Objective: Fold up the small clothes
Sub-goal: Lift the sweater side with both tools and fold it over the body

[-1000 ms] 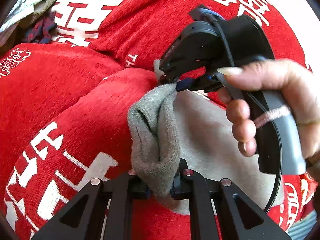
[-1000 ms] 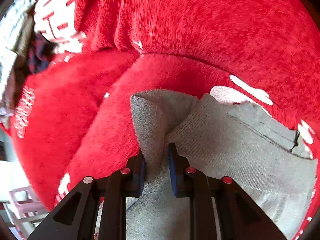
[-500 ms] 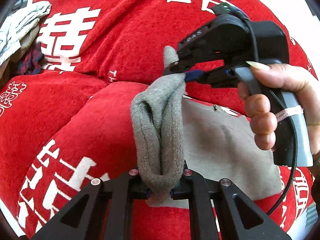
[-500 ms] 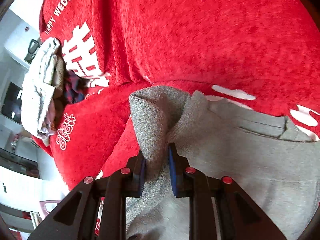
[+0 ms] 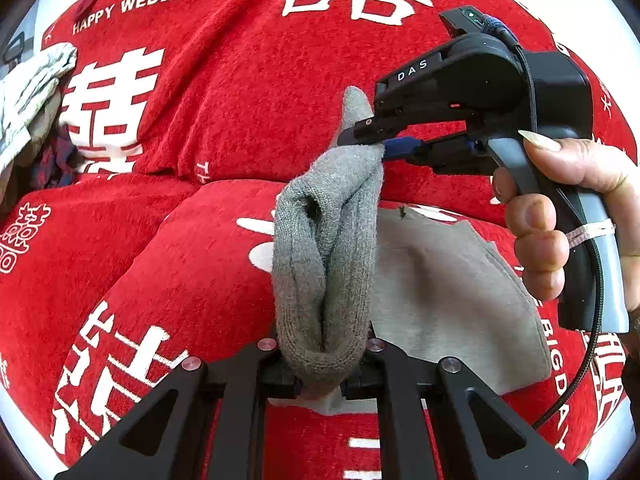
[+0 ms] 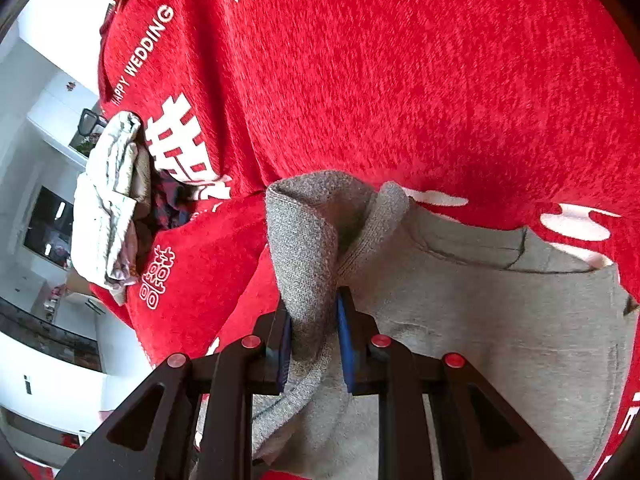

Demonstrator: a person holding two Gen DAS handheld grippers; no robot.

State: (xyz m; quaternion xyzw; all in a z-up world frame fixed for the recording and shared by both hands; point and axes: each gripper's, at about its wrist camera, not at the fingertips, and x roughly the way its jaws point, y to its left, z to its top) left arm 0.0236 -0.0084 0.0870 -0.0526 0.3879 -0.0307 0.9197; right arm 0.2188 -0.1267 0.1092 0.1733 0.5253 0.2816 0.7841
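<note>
Above the red blanket (image 5: 224, 92), with its white "HAPPY WEDDING" lettering and large white characters, we hold a grey garment (image 5: 440, 280) raised by one bunched edge between our two grippers. Our left gripper (image 5: 323, 376) is clamped tight on a thick roll of the grey knit at the bottom of the left wrist view; the fabric bulges out over both fingers and hides the pads. Our right gripper (image 5: 374, 142) comes in from the right side of that view, held by a hand (image 5: 576, 220) wrapped around its grey handle, and its black upper finger and blue-padded lower finger pinch the far end of the same bunched edge, a small grey tip sticking up behind them.

From the right wrist view, the blue pads of the right gripper (image 6: 314, 344) press on a narrow fold of the grey garment (image 6: 500, 320), so it is closed on the cloth too. The edge between the two grips stands up as a doubled, loosely curled band (image 5: 324, 256), while the rest of the garment spreads flat over the blanket toward its right side, where a seam or pocket line shows in the cloth. Far off at the blanket's left edge lies a heap of other clothes (image 6: 108, 200), light striped fabric over something dark and checked. A bright room shows beyond that edge.
</note>
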